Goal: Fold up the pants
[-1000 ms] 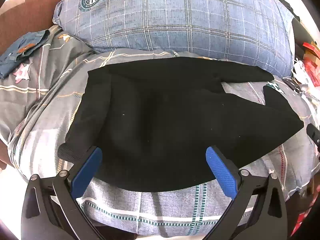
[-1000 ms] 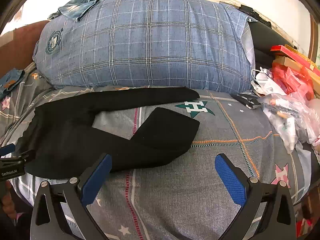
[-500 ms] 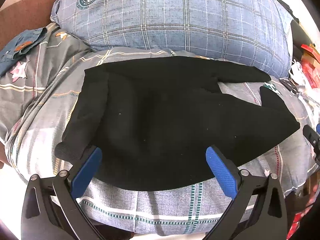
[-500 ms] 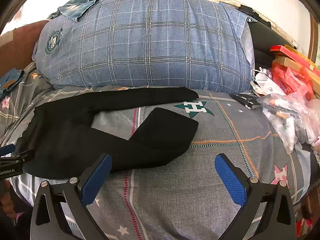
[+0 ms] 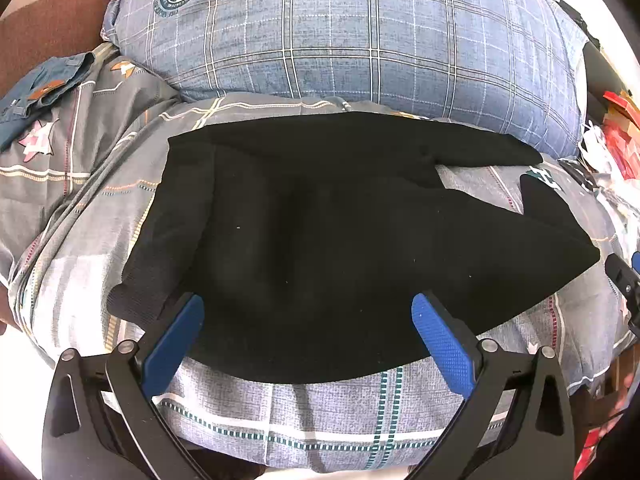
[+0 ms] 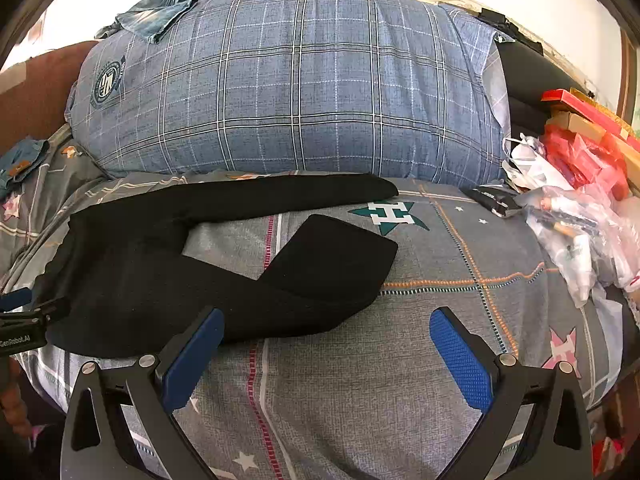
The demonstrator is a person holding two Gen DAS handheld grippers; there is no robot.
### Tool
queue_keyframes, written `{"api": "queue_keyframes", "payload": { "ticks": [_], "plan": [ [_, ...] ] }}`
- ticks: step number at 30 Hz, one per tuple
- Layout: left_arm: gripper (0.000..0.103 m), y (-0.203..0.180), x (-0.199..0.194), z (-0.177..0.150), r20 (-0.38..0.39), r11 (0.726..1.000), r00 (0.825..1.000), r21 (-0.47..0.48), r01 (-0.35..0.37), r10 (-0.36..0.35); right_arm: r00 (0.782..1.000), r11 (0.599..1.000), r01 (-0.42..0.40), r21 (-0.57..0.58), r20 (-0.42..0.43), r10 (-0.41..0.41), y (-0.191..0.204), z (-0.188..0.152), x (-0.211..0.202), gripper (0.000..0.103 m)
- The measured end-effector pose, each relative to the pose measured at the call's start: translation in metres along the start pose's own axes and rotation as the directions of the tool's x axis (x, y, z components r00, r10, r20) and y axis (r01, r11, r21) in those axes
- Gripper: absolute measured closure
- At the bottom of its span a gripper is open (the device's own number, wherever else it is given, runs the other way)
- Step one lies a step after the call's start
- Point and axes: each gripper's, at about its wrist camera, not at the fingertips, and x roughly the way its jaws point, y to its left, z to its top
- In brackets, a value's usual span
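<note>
So the black pants [image 5: 320, 232] lie on the grey bedspread [image 6: 360, 400] just in front of the blue plaid pillow [image 6: 288, 80], legs running rightward. Left gripper [image 5: 308, 320] hovers over the waist end, jaws spread wide and empty. Right gripper [image 6: 324, 340] is just as wide, with the doubled-back leg cuff up-left of its fingers.

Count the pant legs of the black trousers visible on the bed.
2. On the black trousers, the far leg stretches along the blue plaid pillow; the near leg lies folded back on itself nearer the camera.
</note>
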Motion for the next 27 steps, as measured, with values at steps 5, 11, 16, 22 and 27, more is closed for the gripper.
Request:
{"api": "queue_keyframes", "payload": {
  "ticks": [5, 11, 16, 22, 27],
  "plan": [
    [0.000, -0.001, 0.001, 0.000, -0.004, 1.000, 1.000, -0.002, 0.003, -0.003, 1.000, 1.000, -0.003, 0.004, 0.000, 0.003, 0.000, 0.000, 0.000, 0.000],
    [0.000, -0.002, 0.003, 0.003, -0.018, 1.000, 1.000, -0.007, 0.009, -0.009, 1.000, 1.000, -0.018, 0.013, -0.010, 0.018, -0.002, -0.001, 0.002, 0.000],
    [0.000, 0.011, 0.011, 0.009, -0.131, 0.998, 0.990, -0.052, 0.045, -0.051, 0.998, 0.995, -0.021, 0.094, -0.063, 0.027, -0.031, 0.007, 0.016, 0.000],
    [0.000, 0.052, 0.019, -0.006, -0.270, 0.945, 0.932, -0.284, 0.162, -0.241, 0.979, 0.960, -0.057, 0.273, -0.175, 0.108, -0.090, 0.020, 0.064, 0.000],
    [0.000, 0.060, 0.044, -0.024, -0.321, 0.898, 0.894, -0.406, 0.167, -0.312, 0.928, 0.885, -0.190, 0.424, -0.217, 0.303, -0.101, 0.022, 0.114, 0.001]
  ]
}}
